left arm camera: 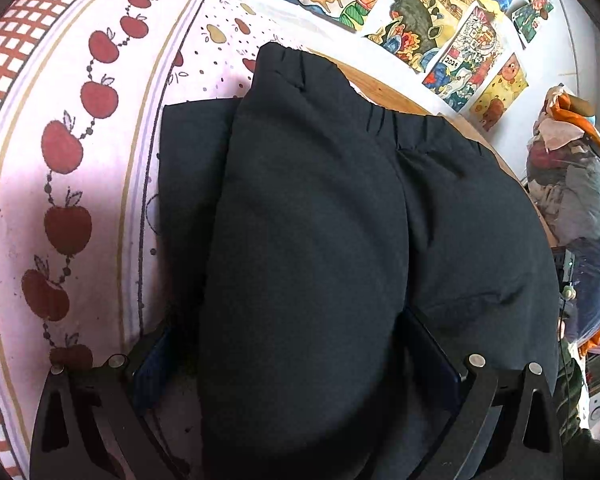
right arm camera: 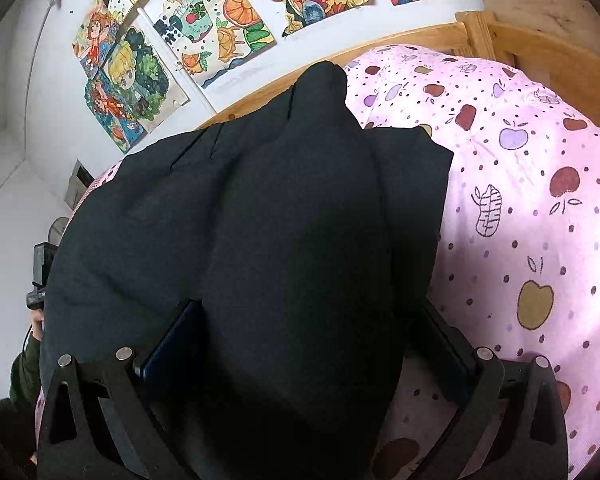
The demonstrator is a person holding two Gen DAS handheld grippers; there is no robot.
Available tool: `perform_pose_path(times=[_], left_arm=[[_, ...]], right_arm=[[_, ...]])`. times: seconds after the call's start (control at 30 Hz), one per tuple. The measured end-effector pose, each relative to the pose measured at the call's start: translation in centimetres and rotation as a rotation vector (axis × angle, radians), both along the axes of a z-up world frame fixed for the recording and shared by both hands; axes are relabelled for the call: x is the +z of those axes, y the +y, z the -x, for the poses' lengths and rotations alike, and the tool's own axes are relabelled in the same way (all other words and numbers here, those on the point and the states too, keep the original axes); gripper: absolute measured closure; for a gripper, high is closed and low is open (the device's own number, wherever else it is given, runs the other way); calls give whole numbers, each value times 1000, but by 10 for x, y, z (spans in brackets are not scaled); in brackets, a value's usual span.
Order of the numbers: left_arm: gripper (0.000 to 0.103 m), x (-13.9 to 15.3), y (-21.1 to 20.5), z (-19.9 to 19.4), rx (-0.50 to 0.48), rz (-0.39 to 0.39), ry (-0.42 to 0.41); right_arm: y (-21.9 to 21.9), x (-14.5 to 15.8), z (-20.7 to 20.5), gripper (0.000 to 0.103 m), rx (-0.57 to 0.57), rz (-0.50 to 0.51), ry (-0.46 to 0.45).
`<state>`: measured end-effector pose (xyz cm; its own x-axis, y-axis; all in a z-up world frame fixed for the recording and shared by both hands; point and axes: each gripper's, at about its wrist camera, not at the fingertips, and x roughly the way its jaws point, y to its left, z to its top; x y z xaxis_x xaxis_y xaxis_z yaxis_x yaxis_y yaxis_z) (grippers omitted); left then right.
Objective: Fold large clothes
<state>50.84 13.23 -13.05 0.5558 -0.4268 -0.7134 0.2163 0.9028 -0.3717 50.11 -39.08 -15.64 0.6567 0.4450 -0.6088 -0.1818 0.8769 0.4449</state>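
Looks mid-fold: the dark trousers (left arm camera: 320, 220) lie on the apple-print bedsheet (left arm camera: 80, 140), and a raised flap of them drapes between the spread fingers of both the left hand-held gripper (left arm camera: 300, 360) and right hand-held gripper (right arm camera: 304, 344). Next move probably means carrying that flap toward the waistband end and laying it flat. Fabric hides the fingertips, so whether either one's actually pinching is anyone's guess

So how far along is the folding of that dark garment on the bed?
Partly done: the dark garment lies in layers on the pink sheet. In hand: a fold of cloth runs between each open tool, left and right. Left: laying that fold flat.
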Motion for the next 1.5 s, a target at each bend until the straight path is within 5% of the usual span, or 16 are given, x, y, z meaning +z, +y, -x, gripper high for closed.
perform_pose_path(times=[0.6, 0.97, 1.07, 1.2, 1.27, 1.5], left_arm=[[0, -14, 22, -5, -128, 165, 63], [2, -15, 30, -4, -127, 227, 61], [9, -14, 29, -2, -120, 219, 60], [35, -8, 32, 2, -105, 246, 63], [45, -3, 32, 5, -100, 245, 57], [65, 27, 5, 30, -78, 87, -4]], right_arm=[[-7, -4, 1, 1, -9, -32, 16], [-1, 2, -2, 1, 23, -32, 50], [5, 7, -4, 1, 32, -34, 89], [16, 11, -3, 2, 17, -42, 133], [23, 14, 0, 8, 14, -45, 134], [29, 28, 22, 63, -36, -109, 118]])
